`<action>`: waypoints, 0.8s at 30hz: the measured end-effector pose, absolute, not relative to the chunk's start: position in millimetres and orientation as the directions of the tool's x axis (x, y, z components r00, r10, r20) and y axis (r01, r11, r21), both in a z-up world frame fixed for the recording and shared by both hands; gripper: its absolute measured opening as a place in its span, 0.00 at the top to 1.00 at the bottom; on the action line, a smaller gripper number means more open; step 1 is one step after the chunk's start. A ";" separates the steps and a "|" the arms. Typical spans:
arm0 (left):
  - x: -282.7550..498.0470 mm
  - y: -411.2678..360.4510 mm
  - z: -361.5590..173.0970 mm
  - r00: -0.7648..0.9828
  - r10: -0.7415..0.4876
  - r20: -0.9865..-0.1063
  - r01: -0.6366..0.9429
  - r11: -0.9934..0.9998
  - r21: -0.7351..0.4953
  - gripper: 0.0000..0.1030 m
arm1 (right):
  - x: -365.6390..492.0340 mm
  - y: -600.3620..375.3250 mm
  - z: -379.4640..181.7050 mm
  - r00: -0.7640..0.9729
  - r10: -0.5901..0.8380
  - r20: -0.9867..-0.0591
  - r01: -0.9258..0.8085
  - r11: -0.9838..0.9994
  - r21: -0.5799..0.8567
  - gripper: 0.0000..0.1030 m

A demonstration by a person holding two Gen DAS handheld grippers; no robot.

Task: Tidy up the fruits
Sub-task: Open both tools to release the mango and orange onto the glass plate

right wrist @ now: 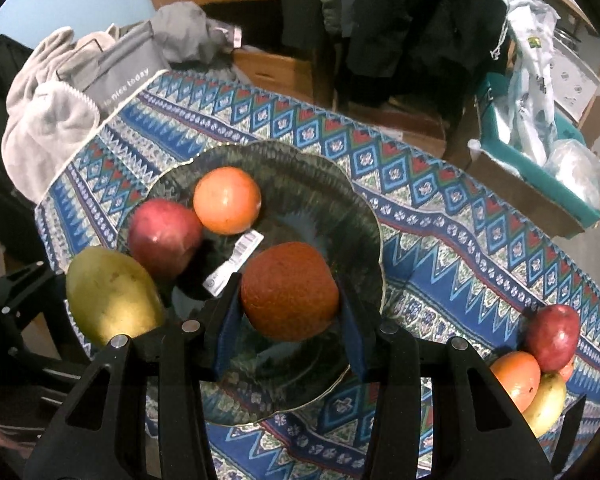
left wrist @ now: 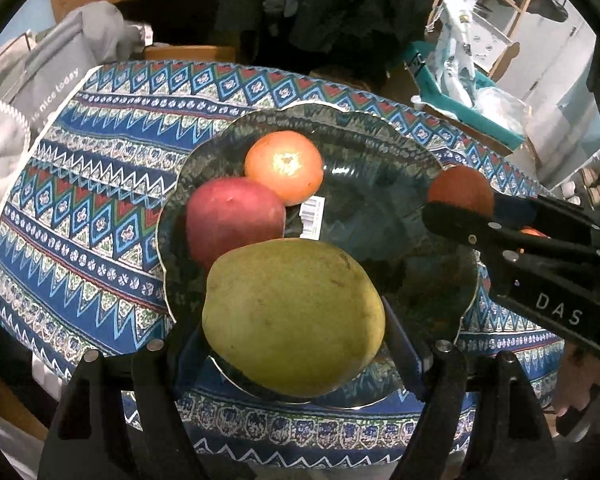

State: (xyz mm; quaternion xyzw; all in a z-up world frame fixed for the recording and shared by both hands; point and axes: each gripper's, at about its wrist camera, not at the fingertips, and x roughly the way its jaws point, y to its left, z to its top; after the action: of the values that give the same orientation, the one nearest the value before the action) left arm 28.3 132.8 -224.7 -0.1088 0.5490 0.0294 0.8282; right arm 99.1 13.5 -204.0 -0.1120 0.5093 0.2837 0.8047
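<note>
A dark glass plate point(left wrist: 380, 152) point(right wrist: 352, 208) sits on the patterned cloth. On it lie a red apple point(left wrist: 232, 220) point(right wrist: 162, 234) and an orange point(left wrist: 284, 166) point(right wrist: 226, 200). My left gripper point(left wrist: 296, 344) is shut on a green-yellow mango point(left wrist: 292, 316) point(right wrist: 112, 296), held over the plate's near rim. My right gripper point(right wrist: 290, 320) point(left wrist: 452, 212) is shut on a dark orange fruit point(right wrist: 290, 292) point(left wrist: 460, 190), held over the plate's right side.
The blue patterned tablecloth point(left wrist: 100, 200) point(right wrist: 460, 264) covers the table. A pile of fruits lies at the right: a red apple point(right wrist: 552, 336), an orange point(right wrist: 516, 378) and a yellow mango point(right wrist: 548, 404). Grey cloths point(right wrist: 48, 120) and a teal box point(right wrist: 540, 172) border the table.
</note>
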 end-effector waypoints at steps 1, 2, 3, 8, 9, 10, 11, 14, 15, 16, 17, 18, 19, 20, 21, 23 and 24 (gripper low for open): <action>28.4 133.3 -226.0 0.392 -0.067 -0.918 -0.170 0.975 -0.144 0.22 | 99.1 13.9 -205.7 0.313 0.344 -0.885 -0.570 0.813 0.115 0.57; 28.7 134.0 -227.5 0.387 -0.064 -0.920 -0.173 0.975 -0.141 0.22 | 99.1 13.9 -207.3 0.307 0.346 -0.887 -0.571 0.812 0.119 0.57; 29.4 134.9 -229.2 0.381 -0.064 -0.922 -0.177 0.974 -0.141 0.22 | 99.0 14.6 -209.1 0.299 0.343 -0.890 -0.572 0.812 0.121 0.57; 31.1 137.7 -238.8 0.337 -0.057 -0.940 -0.199 0.971 -0.131 0.22 | 97.7 16.5 -217.5 0.285 0.327 -0.901 -0.570 0.814 0.115 0.57; 31.4 138.1 -240.4 0.332 -0.058 -0.941 -0.201 0.971 -0.131 0.22 | 97.8 15.8 -218.7 0.282 0.326 -0.902 -0.567 0.815 0.117 0.57; 31.7 138.2 -242.0 0.328 -0.057 -0.943 -0.202 0.971 -0.129 0.22 | 98.1 15.1 -219.8 0.280 0.324 -0.904 -0.565 0.817 0.118 0.57; 32.1 138.3 -243.5 0.323 -0.055 -0.945 -0.202 0.971 -0.126 0.22 | 98.4 14.5 -220.6 0.279 0.323 -0.904 -0.562 0.818 0.118 0.57; 32.1 138.3 -241.8 0.340 -0.049 -0.939 -0.205 0.971 -0.124 0.25 | 99.8 12.3 -222.9 0.270 0.326 -0.906 -0.552 0.823 0.132 0.56; 32.0 138.0 -237.8 0.358 -0.047 -0.933 -0.200 0.972 -0.125 0.25 | 100.4 11.3 -223.8 0.265 0.328 -0.907 -0.548 0.825 0.138 0.56; 32.5 137.0 -234.2 0.370 -0.046 -0.928 -0.193 0.973 -0.125 0.24 | 100.4 11.2 -224.1 0.263 0.328 -0.907 -0.547 0.826 0.139 0.56; 32.8 136.0 -231.6 0.375 -0.047 -0.926 -0.187 0.974 -0.126 0.22 | 100.2 10.7 -224.8 0.264 0.326 -0.908 -0.546 0.826 0.138 0.56; 33.1 135.6 -230.1 0.377 -0.049 -0.925 -0.188 0.974 -0.129 0.22 | 100.2 10.2 -225.4 0.263 0.325 -0.909 -0.546 0.826 0.137 0.56; 32.9 135.8 -229.9 0.377 -0.052 -0.925 -0.189 0.973 -0.132 0.22 | 100.2 9.8 -226.0 0.261 0.325 -0.909 -0.546 0.826 0.139 0.56; 32.9 135.8 -230.2 0.374 -0.054 -0.926 -0.191 0.973 -0.134 0.22 | 100.2 9.2 -226.5 0.259 0.326 -0.909 -0.545 0.827 0.141 0.56; 33.0 135.5 -231.0 0.369 -0.053 -0.928 -0.191 0.973 -0.131 0.22 | 100.2 8.5 -227.1 0.256 0.327 -0.910 -0.543 0.827 0.144 0.56; 32.6 134.7 -231.7 0.365 -0.049 -0.930 -0.188 0.974 -0.125 0.22 | 99.9 6.7 -225.9 0.263 0.332 -0.906 -0.540 0.829 0.146 0.52; 32.1 134.2 -231.4 0.365 -0.046 -0.930 -0.186 0.975 -0.121 0.22 | 100.1 5.7 -224.1 0.269 0.341 -0.901 -0.541 0.827 0.152 0.48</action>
State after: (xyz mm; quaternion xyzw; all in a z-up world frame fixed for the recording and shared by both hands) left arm 32.1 134.2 -231.4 -0.1034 0.5617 0.0428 0.8197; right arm 100.1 5.7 -224.1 -0.0931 0.5363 0.2787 0.7912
